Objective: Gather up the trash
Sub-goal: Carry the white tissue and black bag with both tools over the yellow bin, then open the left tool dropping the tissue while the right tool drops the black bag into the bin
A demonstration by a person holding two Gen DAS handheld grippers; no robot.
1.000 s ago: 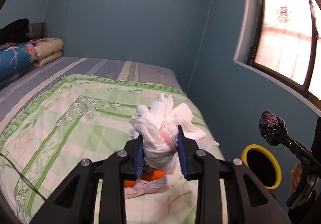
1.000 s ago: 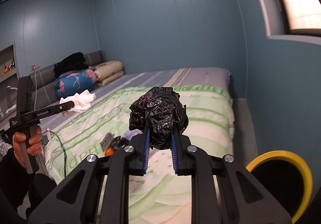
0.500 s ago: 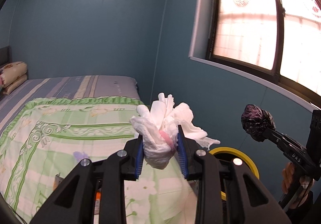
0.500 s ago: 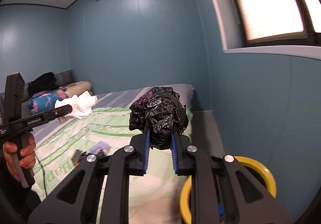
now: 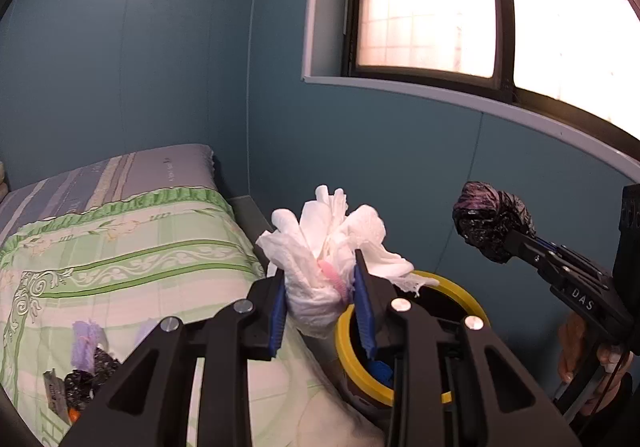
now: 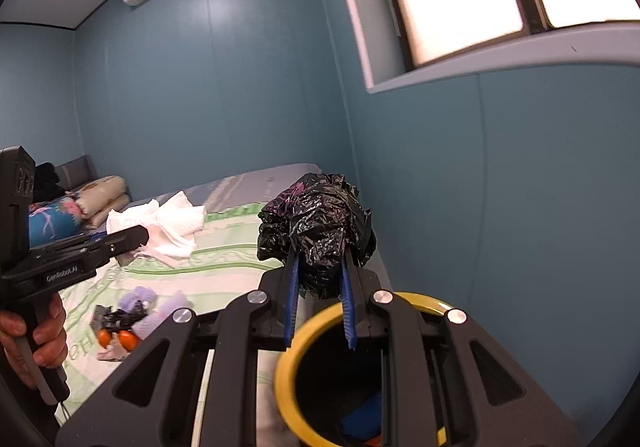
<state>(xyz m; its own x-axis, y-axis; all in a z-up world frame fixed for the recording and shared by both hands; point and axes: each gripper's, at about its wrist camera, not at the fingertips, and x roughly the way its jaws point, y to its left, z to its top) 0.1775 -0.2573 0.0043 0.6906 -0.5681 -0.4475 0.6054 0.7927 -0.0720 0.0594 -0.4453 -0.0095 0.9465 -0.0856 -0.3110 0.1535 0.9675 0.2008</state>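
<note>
My left gripper (image 5: 320,279) is shut on a wad of white tissue (image 5: 332,243) with a pink strip, held just above the near rim of a yellow-rimmed trash bin (image 5: 472,303). My right gripper (image 6: 318,267) is shut on a crumpled black plastic bag (image 6: 316,215), held over the same bin (image 6: 288,371). In the left wrist view the right gripper (image 5: 504,239) holds the bag (image 5: 492,219) to the right of the bin. In the right wrist view the left gripper (image 6: 132,237) holds the tissue (image 6: 168,225) at the left.
The bin stands on the floor between the bed (image 5: 140,247) and the blue wall (image 5: 400,167). More trash lies on the green bedspread: purple wrappers (image 6: 140,297), black scraps (image 5: 88,375), orange pieces (image 6: 118,339). Pillows (image 6: 96,195) lie at the far end. Blue item inside the bin (image 6: 360,419).
Both grippers have swung right, away from the bed and toward the bin, carrying the tissue and the black bag. The bin now sits right under both.
</note>
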